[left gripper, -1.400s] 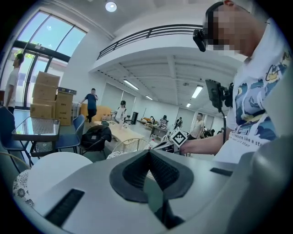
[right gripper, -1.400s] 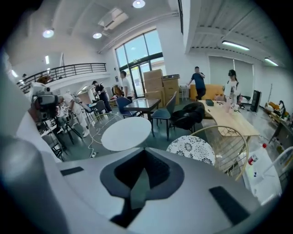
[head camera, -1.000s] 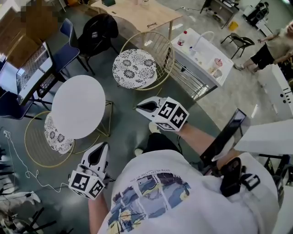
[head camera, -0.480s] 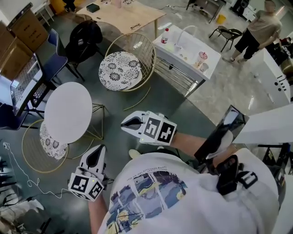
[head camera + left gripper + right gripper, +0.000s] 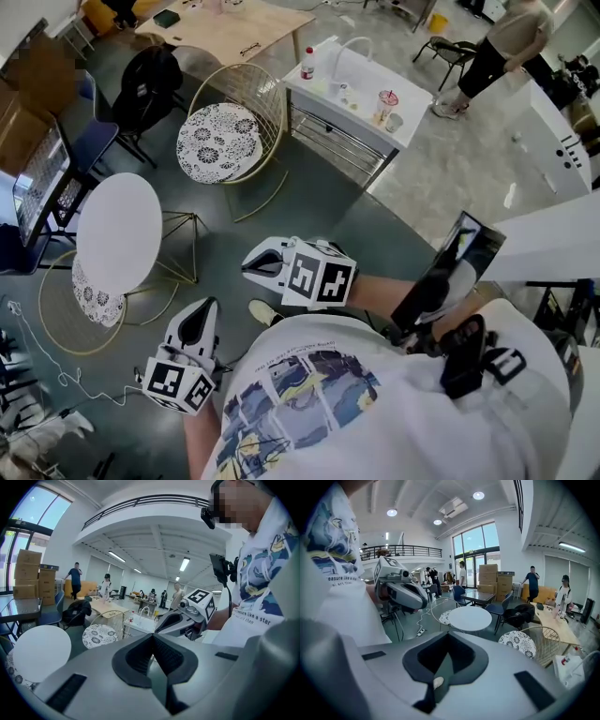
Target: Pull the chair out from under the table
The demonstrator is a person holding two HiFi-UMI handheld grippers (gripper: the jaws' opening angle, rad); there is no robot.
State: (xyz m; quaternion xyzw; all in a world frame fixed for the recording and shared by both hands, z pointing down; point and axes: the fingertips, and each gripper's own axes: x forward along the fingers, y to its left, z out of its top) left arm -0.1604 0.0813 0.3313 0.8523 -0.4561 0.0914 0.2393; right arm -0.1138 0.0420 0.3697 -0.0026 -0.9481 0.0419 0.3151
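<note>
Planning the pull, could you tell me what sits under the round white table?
A gold wire chair with a patterned cushion, partly sticking out; the tabletop hides its rest.

Bright, even daylight from tall windows (image 5: 480, 543) and ceiling lights, soft shadows, strong fisheye bending at edges

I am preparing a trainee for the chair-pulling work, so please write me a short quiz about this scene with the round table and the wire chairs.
1. True or false: the left tool and the right tool already grip a chair.
2. The free-standing wire chair has: A) a patterned cushion; B) a plain red cushion; C) no cushion.
3. Fill in: the tucked chair sits partly ____ the round white table.

Key: 1 false, both tools are shut and empty, away from the chairs; 2 A; 3 under.
</note>
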